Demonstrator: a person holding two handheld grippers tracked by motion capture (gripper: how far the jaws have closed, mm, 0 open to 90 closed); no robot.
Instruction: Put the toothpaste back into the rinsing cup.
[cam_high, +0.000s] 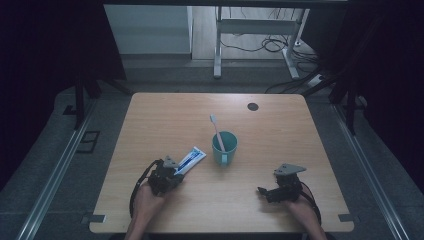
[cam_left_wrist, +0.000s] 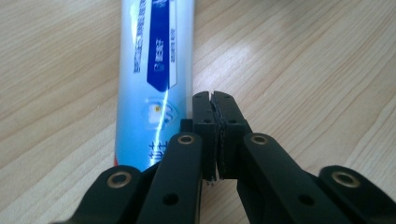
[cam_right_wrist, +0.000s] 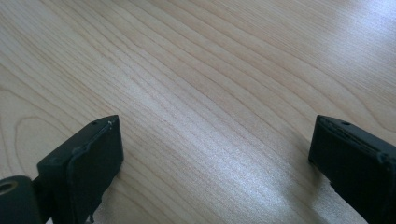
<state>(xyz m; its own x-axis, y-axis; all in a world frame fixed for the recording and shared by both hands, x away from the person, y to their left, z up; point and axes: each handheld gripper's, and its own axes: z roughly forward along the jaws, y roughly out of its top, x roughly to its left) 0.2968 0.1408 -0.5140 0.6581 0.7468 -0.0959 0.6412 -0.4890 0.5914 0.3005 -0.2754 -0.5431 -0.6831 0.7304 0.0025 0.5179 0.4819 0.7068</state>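
On the pale wooden tabletop (cam_high: 260, 190), beside the teal plastic cup (cam_high: 224, 148), lies the blue-and-white toothpaste tube (cam_left_wrist: 149, 88): light, soft, slick, best pinched across its flat crimped end; left tongs (cam_left_wrist: 215, 100) closed empty alongside it, right tongs (cam_right_wrist: 215, 149) wide open.

A blue-and-white toothpaste tube (cam_high: 190, 160) is seen lying flat and slanted on the desk (cam_high: 280, 125), just left of the teal cup (cam_high: 224, 148).
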